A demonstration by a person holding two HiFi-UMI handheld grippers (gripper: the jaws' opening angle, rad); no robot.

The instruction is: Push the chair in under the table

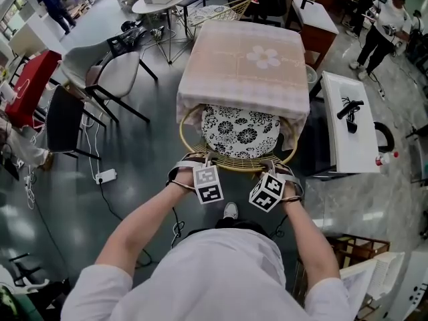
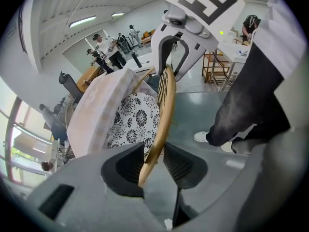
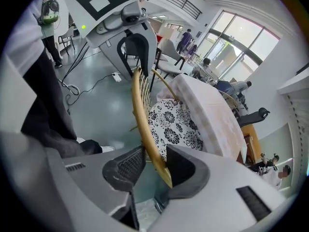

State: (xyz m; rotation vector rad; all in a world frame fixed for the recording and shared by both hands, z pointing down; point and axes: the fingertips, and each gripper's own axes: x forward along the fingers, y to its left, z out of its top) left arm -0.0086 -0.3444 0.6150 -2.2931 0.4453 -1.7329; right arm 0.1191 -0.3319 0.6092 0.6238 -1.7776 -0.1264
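Both open astride chair rim (image 2: 164,105): left tongs (image 2: 153,166), right tongs (image 3: 153,167) | seat (image 1: 241,131) under table edge (image 1: 241,102)

The glossy grey floor (image 1: 154,152) reflected the light. A round white table (image 1: 144,7) and a white-shelled chair with black legs (image 1: 114,72) stood apart on it. Tall windows (image 3: 236,33) lit the room.

Head view: bright, even illumination from overhead, shadows faint. The glossy floor (image 1: 154,146) carries pale reflected glare at lower left and lower right. Marked barrel distortion bends the room toward the corners. Both gripper views: circular fisheye frame, black corners, heavy stretching at the rim. Ceiling light strips (image 2: 82,21) glow in the left gripper view. Tall windows (image 3: 241,37) are overexposed in the right gripper view. Distant people are small and indistinct.
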